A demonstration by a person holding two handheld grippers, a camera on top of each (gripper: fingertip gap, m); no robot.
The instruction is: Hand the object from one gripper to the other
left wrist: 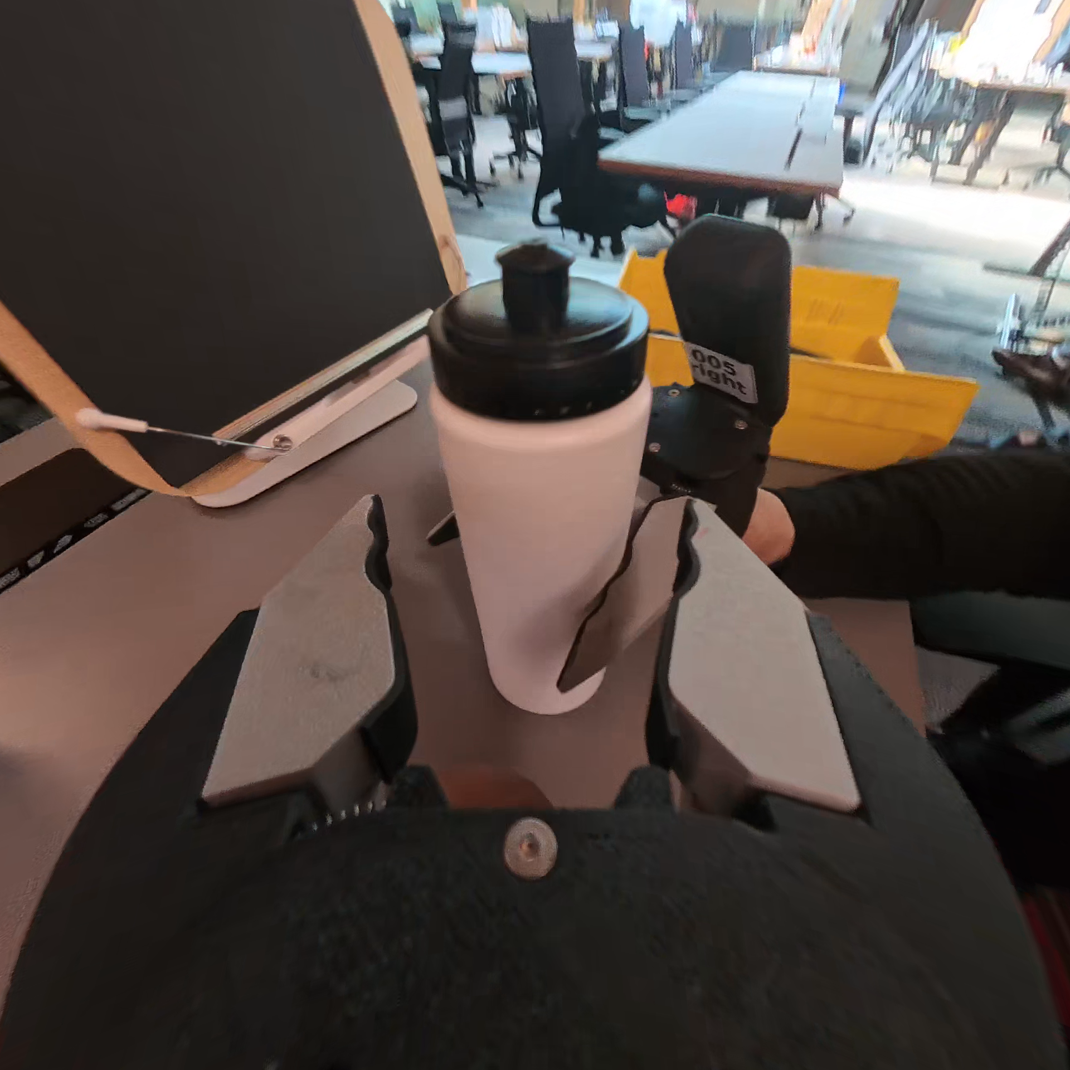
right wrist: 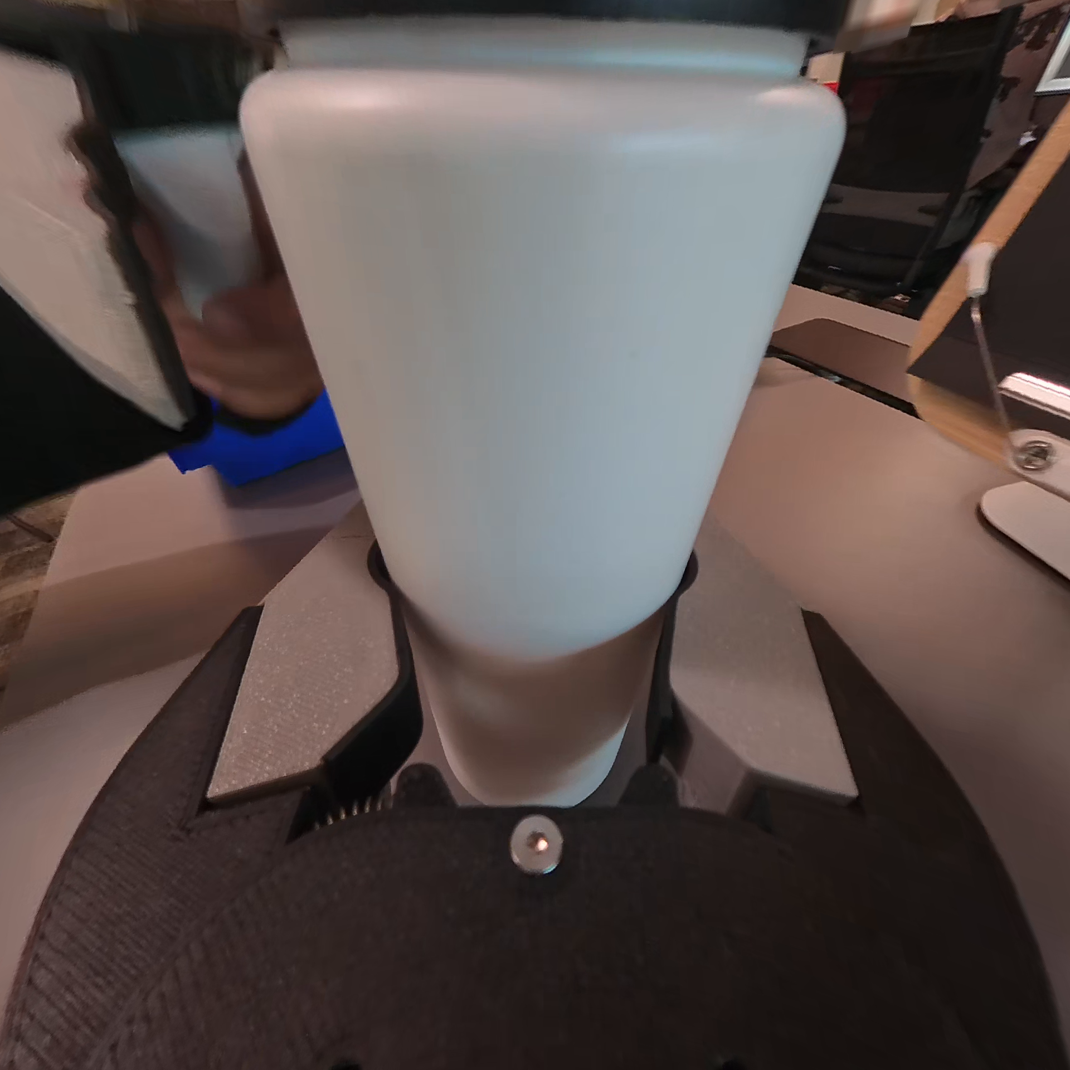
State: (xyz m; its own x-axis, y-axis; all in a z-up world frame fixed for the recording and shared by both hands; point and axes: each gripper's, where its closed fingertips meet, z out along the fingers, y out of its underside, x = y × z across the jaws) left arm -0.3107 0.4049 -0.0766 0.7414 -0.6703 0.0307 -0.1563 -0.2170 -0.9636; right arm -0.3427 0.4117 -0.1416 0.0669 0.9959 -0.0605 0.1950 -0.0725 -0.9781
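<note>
white bottle (left wrist: 535,544) | upright, clamped in right hand-held gripper (right wrist: 532,585) | left hand-held gripper (left wrist: 532,550) released, fingers straddling it

One bottle (left wrist: 538,521) here, white, with one black cap (left wrist: 535,347) on top. Two grippers on it: my left gripper (left wrist: 532,556) and my right gripper (right wrist: 535,585), two jaws apiece, so four jaws in all. One worktop (left wrist: 173,608) under everything. One yellow bin (left wrist: 839,370) past its edge. One metal stand (left wrist: 324,428) on the worktop. Beyond that, one long table (left wrist: 752,133), and several black chairs (left wrist: 573,145), too blurred to count.
</note>
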